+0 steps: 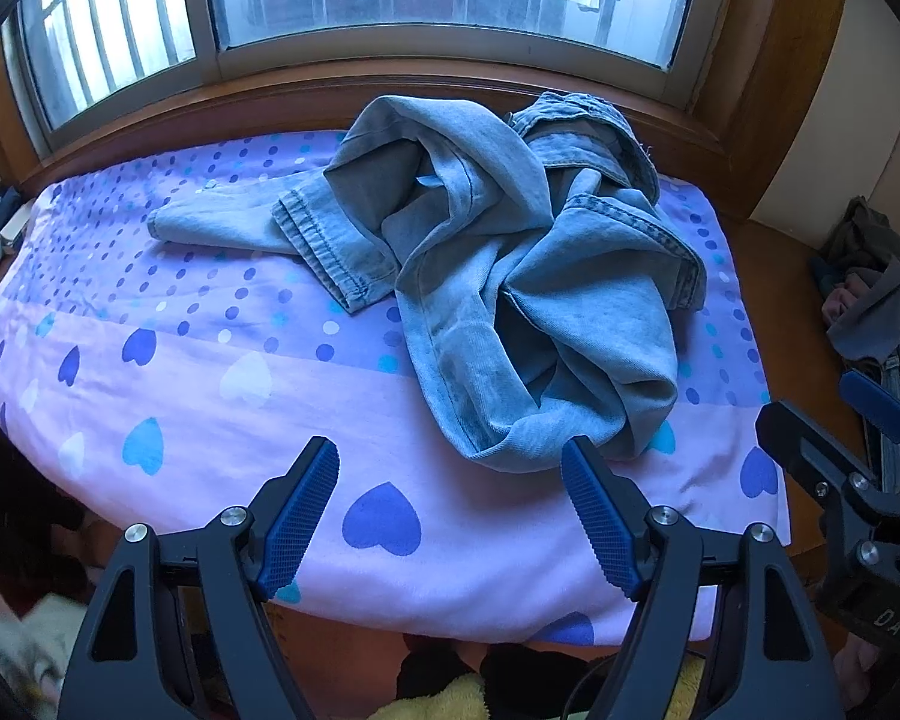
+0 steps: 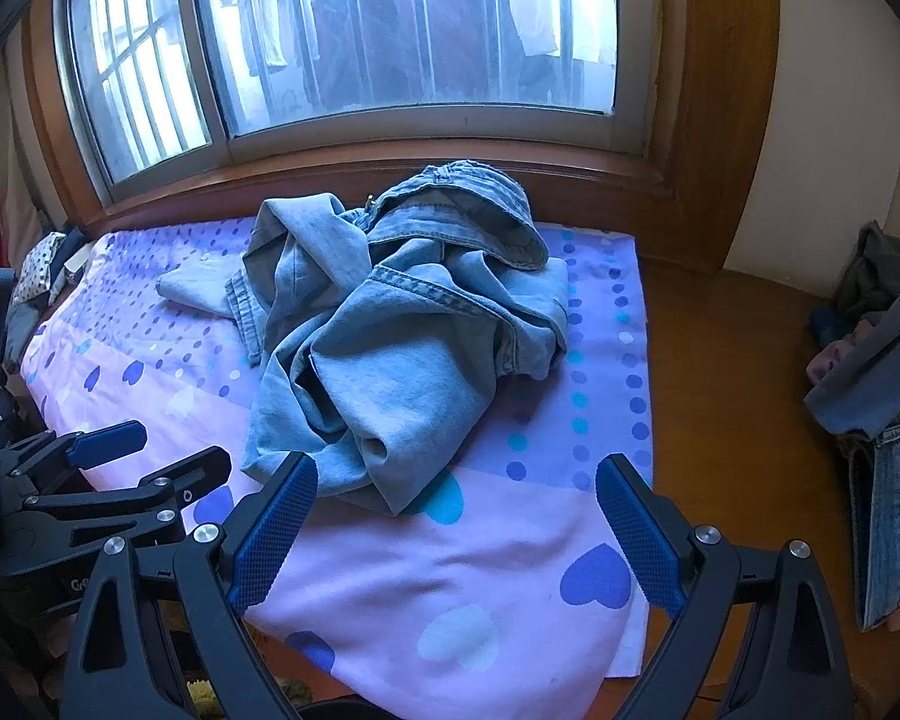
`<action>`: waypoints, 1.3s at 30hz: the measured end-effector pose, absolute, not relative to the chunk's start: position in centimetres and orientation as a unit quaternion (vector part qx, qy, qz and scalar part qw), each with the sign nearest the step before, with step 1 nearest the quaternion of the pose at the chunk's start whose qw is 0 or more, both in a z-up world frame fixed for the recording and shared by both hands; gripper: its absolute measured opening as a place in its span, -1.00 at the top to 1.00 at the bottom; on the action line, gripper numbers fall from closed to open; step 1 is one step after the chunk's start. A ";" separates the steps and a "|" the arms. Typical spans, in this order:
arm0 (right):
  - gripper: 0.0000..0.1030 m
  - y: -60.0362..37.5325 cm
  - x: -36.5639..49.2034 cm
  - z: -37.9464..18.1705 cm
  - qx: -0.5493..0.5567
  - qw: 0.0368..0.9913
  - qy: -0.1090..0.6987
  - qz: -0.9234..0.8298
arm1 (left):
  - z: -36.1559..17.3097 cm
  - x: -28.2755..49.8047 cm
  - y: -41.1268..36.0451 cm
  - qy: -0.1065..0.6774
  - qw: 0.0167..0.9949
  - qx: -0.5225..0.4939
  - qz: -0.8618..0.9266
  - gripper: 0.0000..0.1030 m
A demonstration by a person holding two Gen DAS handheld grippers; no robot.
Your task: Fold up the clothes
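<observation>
Jeans [image 1: 510, 276]: faded matt denim, stitched seams. Sheet [image 1: 198, 396]: smooth printed cloth. Window sill [image 2: 720, 372]: glossy wood.

A crumpled pair of light-blue jeans [image 1: 510, 276] lies on the purple heart-and-dot sheet [image 1: 210, 408] covering the wooden platform [image 2: 720, 360].

Letters "DAS" on right gripper [image 1: 870, 414] body, seen in left wrist view; remaining letters cut off.

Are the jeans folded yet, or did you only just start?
Only starting. Nothing looks done: the jeans lie in a crumpled heap on the purple cloth. Nothing is in hand: the left gripper and right gripper are both open and empty. Left: spreading the jeans flat and folding them.
</observation>
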State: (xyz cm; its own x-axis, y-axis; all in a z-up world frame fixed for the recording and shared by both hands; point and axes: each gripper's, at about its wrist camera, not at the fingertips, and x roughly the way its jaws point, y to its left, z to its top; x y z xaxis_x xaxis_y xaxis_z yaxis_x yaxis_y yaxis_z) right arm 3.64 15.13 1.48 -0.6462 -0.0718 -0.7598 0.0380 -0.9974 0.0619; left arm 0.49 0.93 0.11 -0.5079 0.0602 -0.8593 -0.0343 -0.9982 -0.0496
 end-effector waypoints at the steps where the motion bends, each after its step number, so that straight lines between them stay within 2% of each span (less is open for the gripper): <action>1: -0.81 15.2 3.6 1.5 0.420 0.032 -0.020 -0.907 | 0.1 0.4 0.9 -0.014 0.026 -0.496 0.868 -0.53; 16: -0.81 16.0 1.9 1.3 0.413 0.054 0.001 -0.909 | -1.1 -0.7 0.5 -0.046 -0.004 -0.509 0.860 -0.53; 23: -0.81 15.5 -1.0 1.2 0.414 0.055 0.010 -0.909 | -1.5 -3.5 -1.7 -0.073 -0.013 -0.513 0.855 -0.53; 30: -0.81 14.8 -7.1 1.6 0.419 0.038 -0.029 -0.907 | -1.7 -8.9 -4.6 -0.042 0.009 -0.500 0.865 -0.53; 39: -0.81 12.8 -15.4 0.2 0.440 0.017 -0.087 -0.894 | -3.9 -16.3 -8.1 0.038 0.042 -0.475 0.878 -0.53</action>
